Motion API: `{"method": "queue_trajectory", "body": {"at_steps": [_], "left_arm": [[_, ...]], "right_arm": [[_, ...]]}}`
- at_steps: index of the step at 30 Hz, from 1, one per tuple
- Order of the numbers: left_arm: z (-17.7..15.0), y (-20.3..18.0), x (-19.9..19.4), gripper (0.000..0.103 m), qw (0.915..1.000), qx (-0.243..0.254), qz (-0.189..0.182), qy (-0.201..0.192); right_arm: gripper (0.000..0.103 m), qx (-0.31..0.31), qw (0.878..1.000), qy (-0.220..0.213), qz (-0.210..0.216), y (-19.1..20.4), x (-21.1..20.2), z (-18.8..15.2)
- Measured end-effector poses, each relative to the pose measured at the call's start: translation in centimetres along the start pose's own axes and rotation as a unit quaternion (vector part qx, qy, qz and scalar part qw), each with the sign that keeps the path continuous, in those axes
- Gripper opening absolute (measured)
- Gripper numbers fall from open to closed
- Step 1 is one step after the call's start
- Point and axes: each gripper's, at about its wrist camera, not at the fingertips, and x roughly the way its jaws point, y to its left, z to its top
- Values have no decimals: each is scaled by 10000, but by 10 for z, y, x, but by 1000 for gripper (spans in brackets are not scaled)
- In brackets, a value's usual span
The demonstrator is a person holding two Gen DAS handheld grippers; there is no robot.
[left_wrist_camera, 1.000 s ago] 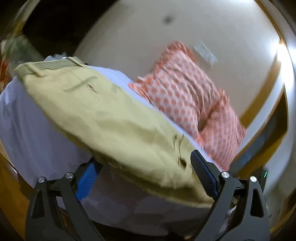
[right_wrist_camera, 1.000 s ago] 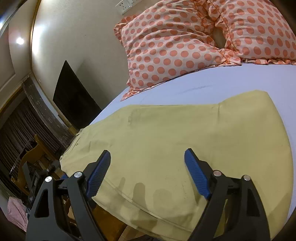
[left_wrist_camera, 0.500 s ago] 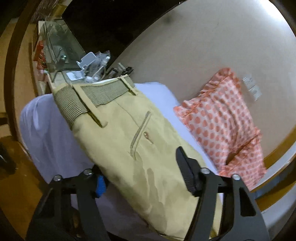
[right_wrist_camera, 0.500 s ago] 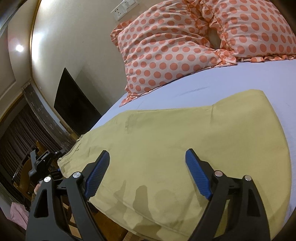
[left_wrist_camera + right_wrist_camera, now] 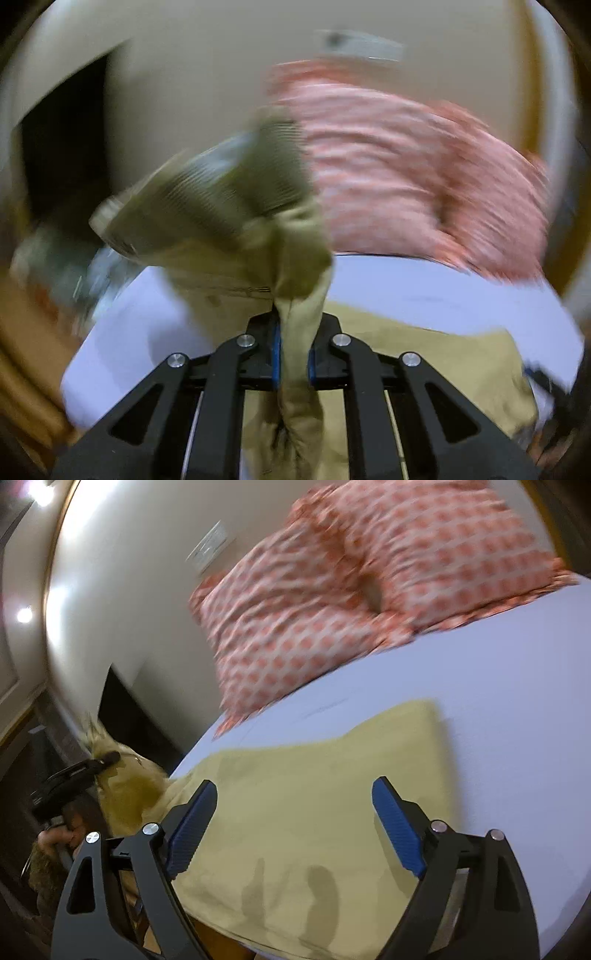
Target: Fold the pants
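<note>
Khaki pants [image 5: 314, 805] lie across the near side of a bed with a pale lilac sheet [image 5: 498, 716]. My left gripper [image 5: 293, 354] is shut on the waistband end of the pants [image 5: 236, 206] and holds it bunched and lifted above the sheet; this view is motion-blurred. In the right wrist view the left gripper [image 5: 99, 764] shows at the far left with the raised fabric. My right gripper [image 5: 291, 830] is open and empty, hovering just above the flat leg part of the pants.
Two orange-dotted pillows [image 5: 369, 590] lean against the cream wall at the head of the bed. A dark panel [image 5: 125, 716] stands by the wall left of the bed. The bed's near edge [image 5: 229, 934] drops to a wooden floor.
My left gripper has shut on the waistband end and lifted it off the bed, swinging toward the pillows. My right gripper stayed open above the pant legs, shifting slightly.
</note>
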Motion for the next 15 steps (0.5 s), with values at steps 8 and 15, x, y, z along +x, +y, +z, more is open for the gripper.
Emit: {"method": "queue_trajectory", "body": {"at_steps": [8, 15], "left_arm": [[-101, -207, 9, 11, 9349, 2879, -1992, 571], [-130, -205, -9, 25, 9237, 3117, -2161, 535]], "right_arm": [[88, 639, 9929, -641, -771, -60, -60, 24], [85, 714, 9946, 454, -605, -73, -19, 36]]}}
